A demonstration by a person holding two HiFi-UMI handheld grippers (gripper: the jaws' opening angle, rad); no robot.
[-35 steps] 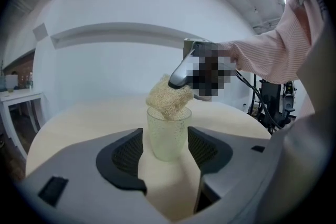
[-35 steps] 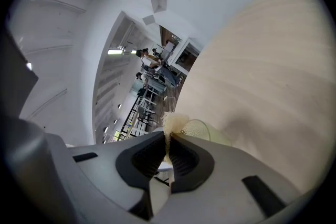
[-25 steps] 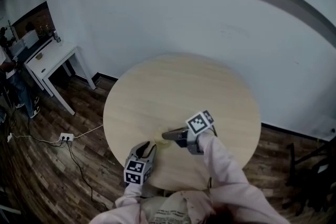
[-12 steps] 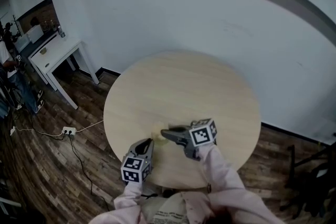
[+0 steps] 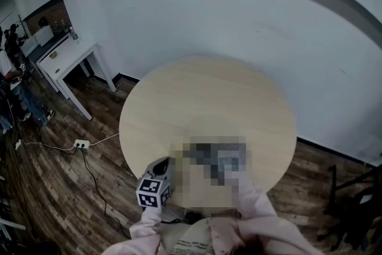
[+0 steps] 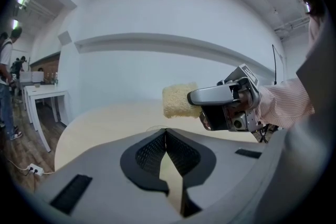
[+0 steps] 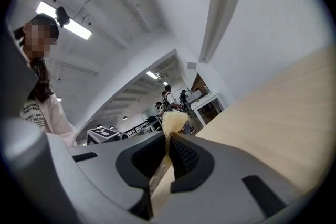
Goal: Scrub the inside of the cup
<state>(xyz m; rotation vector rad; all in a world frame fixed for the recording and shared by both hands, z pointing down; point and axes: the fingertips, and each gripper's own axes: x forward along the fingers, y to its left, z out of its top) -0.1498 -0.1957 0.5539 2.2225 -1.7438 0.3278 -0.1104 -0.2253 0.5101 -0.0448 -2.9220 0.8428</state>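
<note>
I can't pick out a cup anywhere on the round wooden surface (image 5: 209, 92), so there is no container to report on. The one task item I can see is the yellow sponge (image 6: 178, 101).

The right gripper (image 7: 169, 139) pinches the sponge by one end. The rest sticks straight out past the tips, in line with the jaws and roughly level, pointing toward the left of the room. It hangs clear above the surface, over the near part. In the head view a mosaic patch covers that gripper.

The left gripper (image 6: 166, 136) sits at the near edge of the surface, just left of the right one. Its jaws have just been closing and are now pressed together, and nothing shows between them.

A second ago the sponge was low against the surface at the right gripper's tips, and the left jaws stood slightly apart. The sponge is now raised.

Far off to the left stand a white desk (image 5: 62, 60) and a power strip (image 5: 80, 144) on the wooden floor.
</note>
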